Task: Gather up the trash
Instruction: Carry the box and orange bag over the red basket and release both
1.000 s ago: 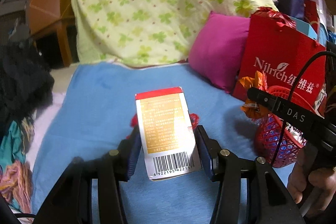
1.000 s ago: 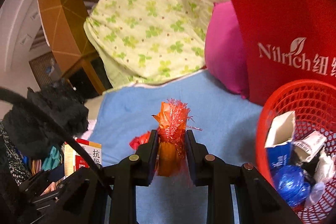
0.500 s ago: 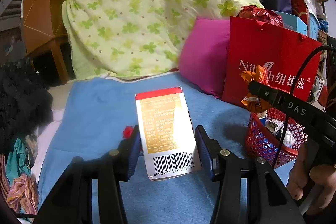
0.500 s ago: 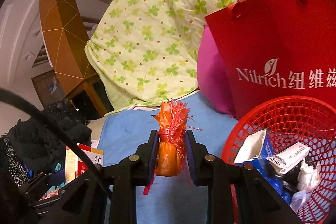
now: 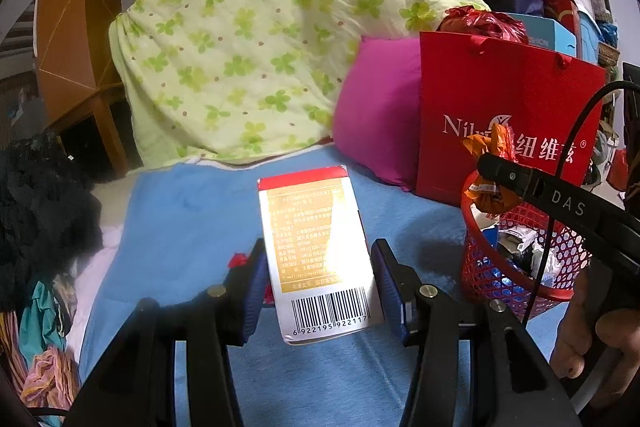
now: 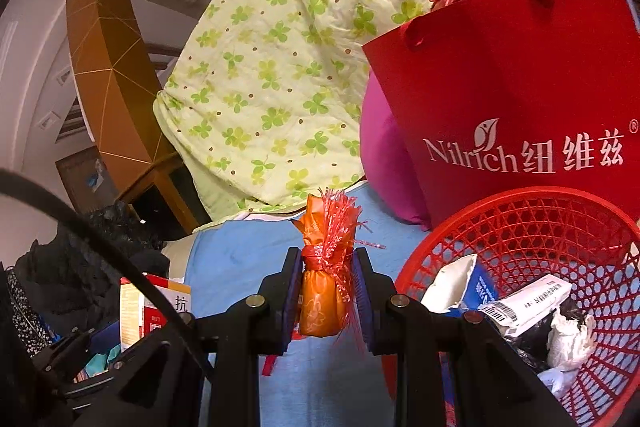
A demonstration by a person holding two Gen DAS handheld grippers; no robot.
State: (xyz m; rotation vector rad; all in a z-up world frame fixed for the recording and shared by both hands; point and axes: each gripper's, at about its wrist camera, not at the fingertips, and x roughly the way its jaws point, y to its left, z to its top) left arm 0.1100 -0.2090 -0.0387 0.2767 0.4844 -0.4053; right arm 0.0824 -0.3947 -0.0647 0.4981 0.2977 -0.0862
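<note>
Both tools have swung right toward the red basket [image 6: 520, 211] already holding trash: left tool [image 5: 320, 281] clamps a medicine box [image 5: 316, 251], right tool [image 6: 326, 293] an orange wrapper [image 6: 322, 291], neither dropped yet.

Black two-finger left gripper [image 5: 320, 285] with blue ribbed pads [image 5: 387, 283] and brass-coloured pivot screws [image 5: 427, 291]. Same build on right gripper [image 6: 327, 293], white "DAS" lettering along one finger, thin black cable [image 5: 560, 187] looping near right.
</note>
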